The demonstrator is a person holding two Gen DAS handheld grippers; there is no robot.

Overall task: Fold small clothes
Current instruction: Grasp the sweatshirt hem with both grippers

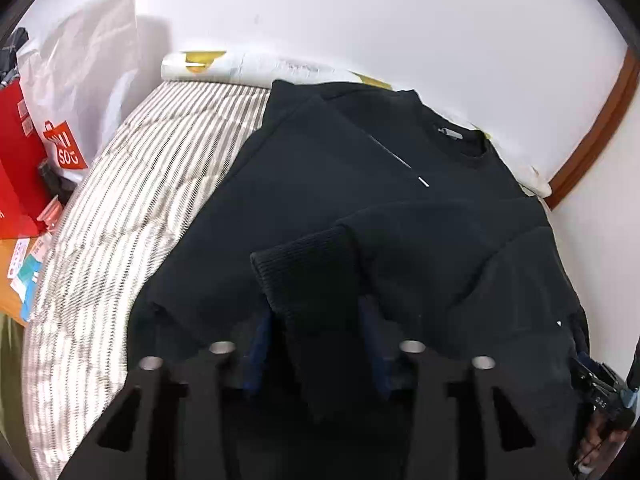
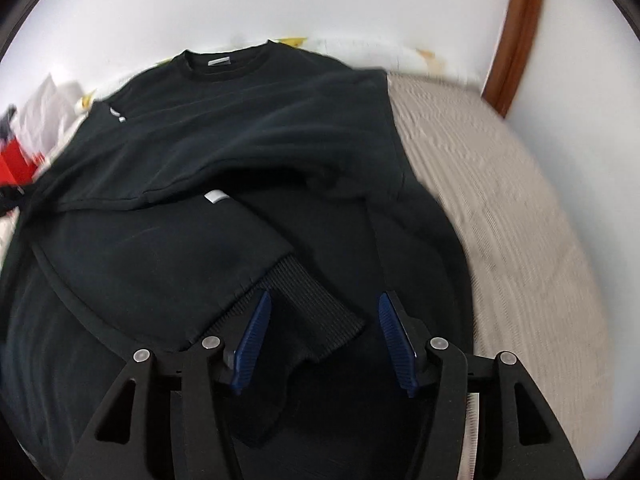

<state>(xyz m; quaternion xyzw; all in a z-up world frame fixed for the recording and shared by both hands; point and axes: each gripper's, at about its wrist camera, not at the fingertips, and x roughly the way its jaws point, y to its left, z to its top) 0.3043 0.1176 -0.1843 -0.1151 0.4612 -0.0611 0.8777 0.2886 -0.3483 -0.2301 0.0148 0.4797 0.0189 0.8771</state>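
Observation:
A black sweatshirt (image 1: 340,184) lies flat on a striped bed cover (image 1: 132,200), collar toward the wall. Both sleeves are folded across the body. In the left wrist view my left gripper (image 1: 316,344) stands open, and a ribbed cuff (image 1: 308,276) lies between its blue pads (image 1: 258,344) without being pinched. In the right wrist view the sweatshirt (image 2: 240,128) fills the middle. My right gripper (image 2: 324,336) is open just above the other ribbed cuff (image 2: 316,312), which lies between its blue pads (image 2: 252,340). My right gripper also shows at the lower right edge of the left wrist view (image 1: 600,396).
A white wall runs behind the bed. A brown wooden frame (image 1: 596,128) stands at the right. A white shopping bag (image 1: 80,80), a red box (image 1: 18,168) and small packets lie left of the bed. A rolled printed sheet (image 1: 224,66) lies along the wall.

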